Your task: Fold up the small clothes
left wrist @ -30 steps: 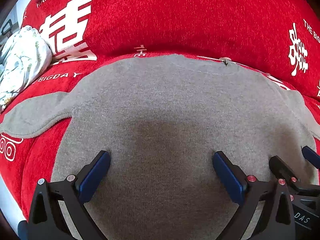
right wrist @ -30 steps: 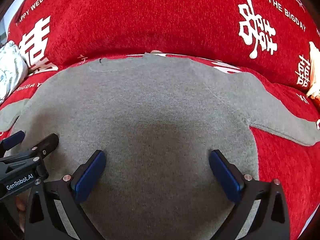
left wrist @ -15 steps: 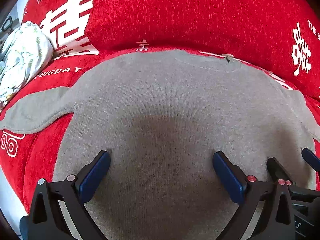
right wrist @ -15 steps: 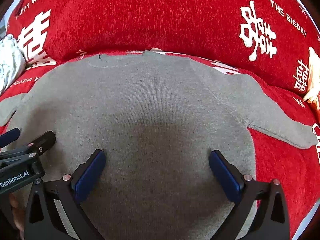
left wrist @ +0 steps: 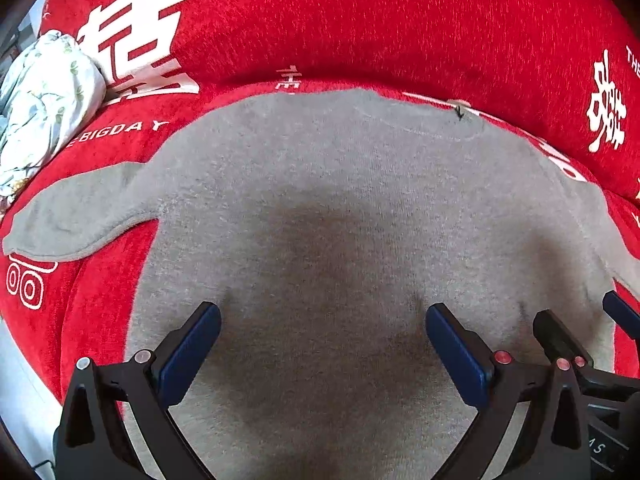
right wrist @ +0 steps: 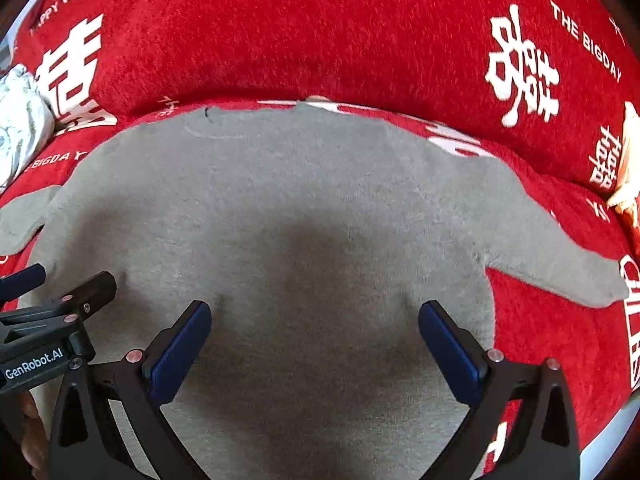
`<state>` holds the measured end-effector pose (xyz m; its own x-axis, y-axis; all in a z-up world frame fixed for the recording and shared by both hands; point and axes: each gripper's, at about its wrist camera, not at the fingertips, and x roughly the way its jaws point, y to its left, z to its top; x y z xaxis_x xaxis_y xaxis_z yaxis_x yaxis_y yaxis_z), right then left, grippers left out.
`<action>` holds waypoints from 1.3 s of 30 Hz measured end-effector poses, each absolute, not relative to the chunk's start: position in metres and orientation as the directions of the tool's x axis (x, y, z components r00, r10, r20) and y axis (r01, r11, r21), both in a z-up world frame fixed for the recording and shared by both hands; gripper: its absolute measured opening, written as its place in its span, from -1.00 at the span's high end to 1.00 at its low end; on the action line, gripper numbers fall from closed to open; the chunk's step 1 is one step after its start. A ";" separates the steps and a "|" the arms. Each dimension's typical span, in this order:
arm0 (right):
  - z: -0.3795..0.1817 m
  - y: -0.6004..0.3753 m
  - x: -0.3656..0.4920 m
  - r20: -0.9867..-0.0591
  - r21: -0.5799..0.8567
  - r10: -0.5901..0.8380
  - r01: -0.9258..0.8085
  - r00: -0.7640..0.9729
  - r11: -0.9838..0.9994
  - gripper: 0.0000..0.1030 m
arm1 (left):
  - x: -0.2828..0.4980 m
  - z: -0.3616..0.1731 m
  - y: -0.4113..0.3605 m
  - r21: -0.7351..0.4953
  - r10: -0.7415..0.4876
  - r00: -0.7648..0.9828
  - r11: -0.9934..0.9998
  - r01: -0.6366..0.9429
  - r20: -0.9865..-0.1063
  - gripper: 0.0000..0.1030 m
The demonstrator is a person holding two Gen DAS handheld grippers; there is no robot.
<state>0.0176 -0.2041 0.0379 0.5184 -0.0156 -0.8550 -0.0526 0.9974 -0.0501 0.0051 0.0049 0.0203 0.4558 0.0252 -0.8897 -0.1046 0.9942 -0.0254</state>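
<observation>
Red plush sofa cover [left wrist: 360,20]; fuzzy grey sweater [left wrist: 340,200] flat. Floral bundle [left wrist: 44,92] clearest left view, cream item [right wrist: 628,168], maybe cloth, right only. Both grippers [left wrist: 323,344] [right wrist: 315,340] w/ fingers spread, empty.

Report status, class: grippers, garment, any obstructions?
Left gripper open, right gripper open, both over grey sweater. Sweater flat, sleeves spread, unfolded. Nothing on it.

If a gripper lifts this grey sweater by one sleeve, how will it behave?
The sweater would probably drape and sag, not hold shape: it lies limp and flat on the red cover. Its fuzzy knit likely grips the plush cover, so pushing may bunch it rather than slide it. The sleeve looks thin, so it should pinch easily.
</observation>
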 end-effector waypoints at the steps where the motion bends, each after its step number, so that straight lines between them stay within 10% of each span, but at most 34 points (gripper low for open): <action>1: 0.040 -0.203 0.017 -0.851 -0.058 -0.020 -0.055 0.525 0.997 -1.00 | 0.006 0.022 0.006 -0.027 0.025 0.458 0.994 -0.106 -0.889 -1.00; 39: 0.067 -0.285 0.025 -0.771 -0.053 -0.105 0.100 0.629 0.994 -1.00 | 0.016 0.067 -0.066 0.085 0.096 0.561 0.995 -0.047 -0.822 -1.00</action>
<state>0.0247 -0.2853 0.0673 0.6286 -0.1049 -0.7706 0.1004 0.9935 -0.0533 0.0160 -0.0665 0.0672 0.5608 0.0963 -0.8223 -0.0468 0.9953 0.0846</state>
